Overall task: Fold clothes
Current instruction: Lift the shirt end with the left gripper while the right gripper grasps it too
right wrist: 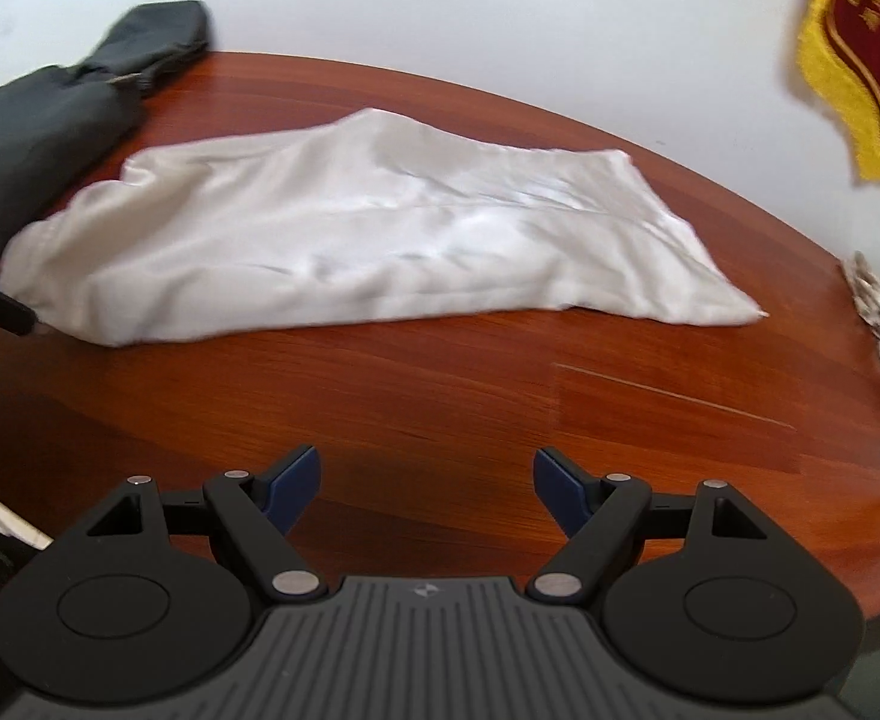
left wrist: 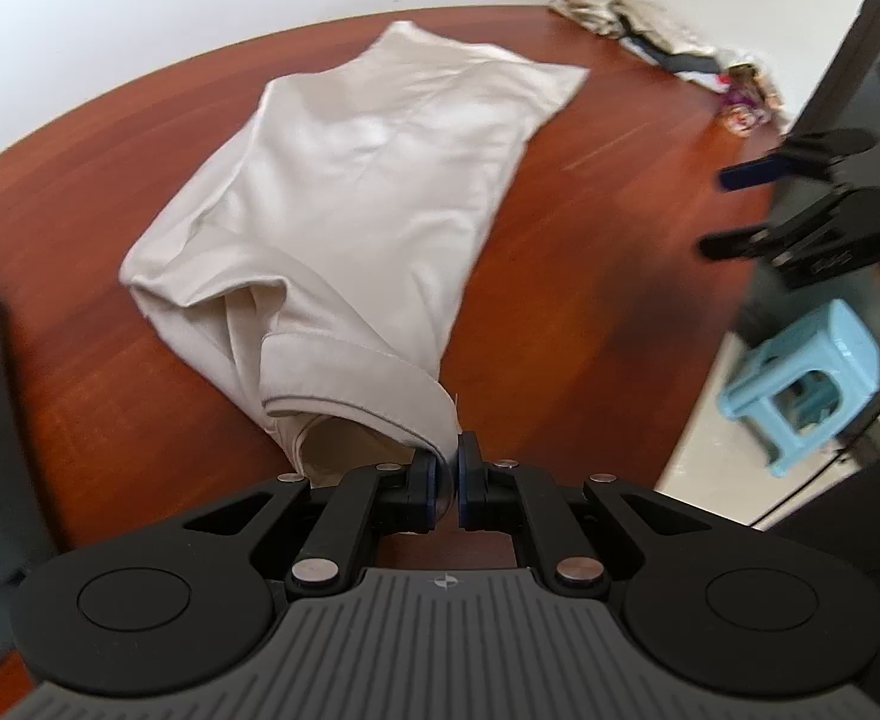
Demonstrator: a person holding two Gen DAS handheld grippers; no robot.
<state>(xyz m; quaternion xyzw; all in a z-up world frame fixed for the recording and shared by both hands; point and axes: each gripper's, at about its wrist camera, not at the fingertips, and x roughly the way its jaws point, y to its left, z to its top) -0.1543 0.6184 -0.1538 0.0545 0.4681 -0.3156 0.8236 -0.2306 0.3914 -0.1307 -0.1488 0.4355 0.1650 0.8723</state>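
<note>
Left wrist view: left tongs point(left wrist: 453, 468) nearest lens, pads pressed together, pinching hem edge of cream-white soft cotton shirt point(left wrist: 356, 180). Shirt spread on reddish-brown wooden surface point(left wrist: 590, 276), long axis running away from the pinch toward far edge, slightly rightward; near end bunched and lifted at the grip, far end flat. Right tongs point(left wrist: 734, 210) visible at right edge, blurred, fingers spread, nothing between them, hanging clear off the shirt's right side, well apart from cloth. Light-blue plastic stool point(left wrist: 800, 384) on floor beyond surface edge. Patterned crumpled cloth pile point(left wrist: 638, 30) at far right corner.

Right wrist view: right tongs point(right wrist: 427, 486) close to lens, wide apart, empty, bare wood under them. Same shirt point(right wrist: 368, 228) lying crosswise ahead, long axis left to right, near edge not yet reached. Left tongs point(right wrist: 2, 306) just poking in at left edge, touching shirt's left end. Free corner point(right wrist: 746, 315) at far right, flat on surface, nearer right tongs than left. Dark grey folded garment point(right wrist: 50, 114) at far left, close by the shirt. Red pennant with yellow fringe point(right wrist: 860, 60) on wall.

Judgement: one end already gripped; next move likely needs right tongs forward and rightward to the free end. Pinch itself seen only in left view; free corner clear only in right view.
</note>
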